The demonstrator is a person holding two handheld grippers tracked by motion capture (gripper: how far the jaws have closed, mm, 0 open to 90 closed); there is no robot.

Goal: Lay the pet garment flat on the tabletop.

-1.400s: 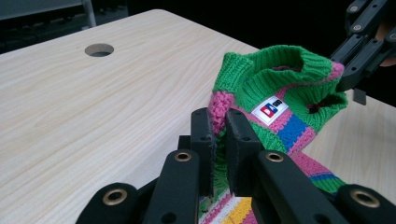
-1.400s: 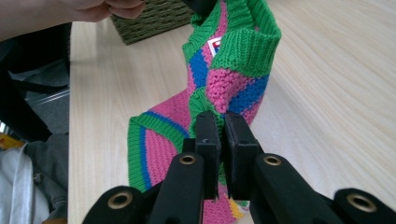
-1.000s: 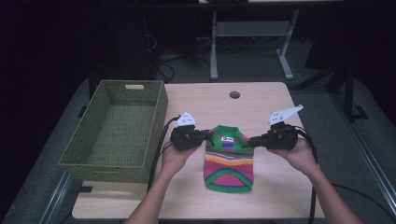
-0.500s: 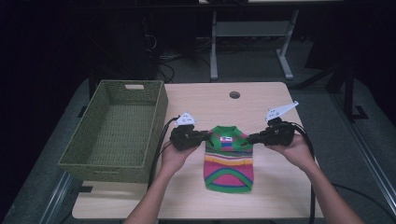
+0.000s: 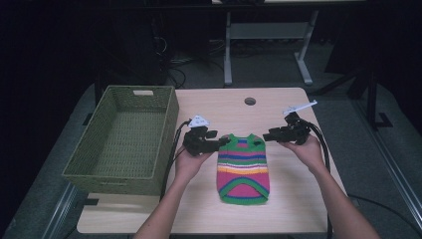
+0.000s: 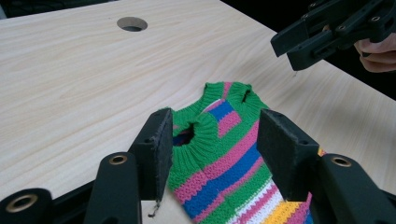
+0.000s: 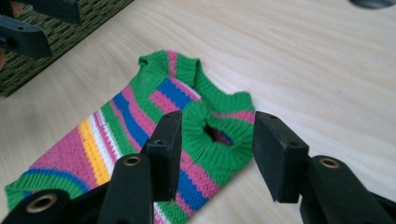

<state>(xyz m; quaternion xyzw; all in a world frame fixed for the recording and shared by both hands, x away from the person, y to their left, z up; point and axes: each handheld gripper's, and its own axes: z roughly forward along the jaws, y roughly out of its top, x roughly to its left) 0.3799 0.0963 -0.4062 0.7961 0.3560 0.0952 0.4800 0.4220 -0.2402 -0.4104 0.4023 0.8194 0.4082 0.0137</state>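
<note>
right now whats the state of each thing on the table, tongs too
striped sweater: lying flat on the table, neck end toward the far side, not gripped
left tongs: open, jaws just opened, pads either side of a sleeve opening without pressing
right tongs: open, jaws just opened, the other sleeve opening between the pads
wicker basket: upright, empty
table: cable hole uncovered

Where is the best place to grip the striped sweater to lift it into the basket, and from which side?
Probably the two green armhole cuffs of the striped sweater, which lies flat, neck away from the person. Left gripper takes its cuff from the basket side, right gripper from the opposite side; both already straddle them, open.
</note>
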